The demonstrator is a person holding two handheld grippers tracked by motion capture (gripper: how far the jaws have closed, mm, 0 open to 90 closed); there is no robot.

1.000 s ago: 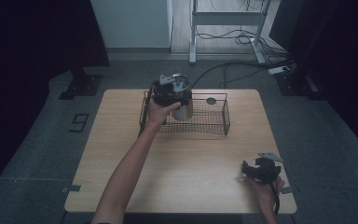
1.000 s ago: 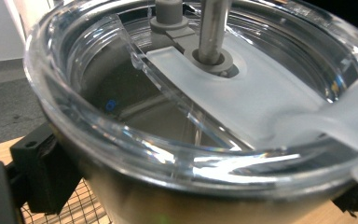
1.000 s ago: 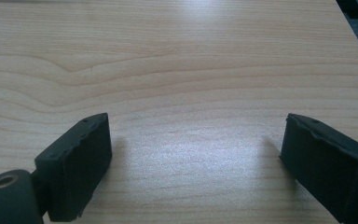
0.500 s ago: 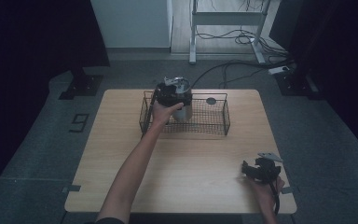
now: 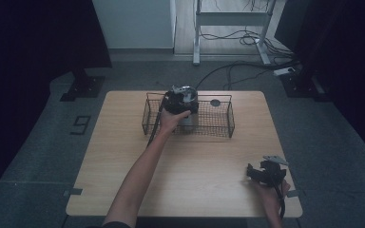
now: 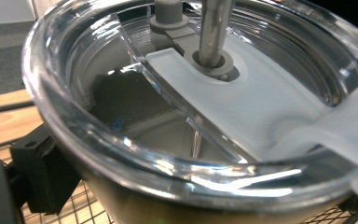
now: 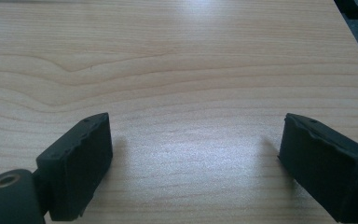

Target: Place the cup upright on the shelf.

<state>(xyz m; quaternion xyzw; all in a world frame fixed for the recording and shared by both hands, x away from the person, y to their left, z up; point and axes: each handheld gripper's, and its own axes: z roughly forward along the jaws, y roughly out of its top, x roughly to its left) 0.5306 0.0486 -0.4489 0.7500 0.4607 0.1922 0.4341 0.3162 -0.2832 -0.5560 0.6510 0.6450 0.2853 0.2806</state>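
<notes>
The left gripper (image 5: 180, 100) squeezes a hard, shiny metal cup (image 6: 200, 140) by its sides, probably slippery, in the wire basket (image 5: 218, 124), while the right gripper (image 7: 196, 158) rests wide apart on the table (image 5: 195, 161).

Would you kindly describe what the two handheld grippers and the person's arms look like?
Both are black. The right gripper carries a grey three-cornered plate on top, trails a dark cable, and has two blocky matte-black jaws with small screw holes. The left gripper is a bulky black unit. The forearms are bare, with no sleeves visible.

A dim lab: bare wooden table (image 5: 123, 156), floor cables (image 5: 237, 71), metal stand (image 5: 228, 21).
</notes>
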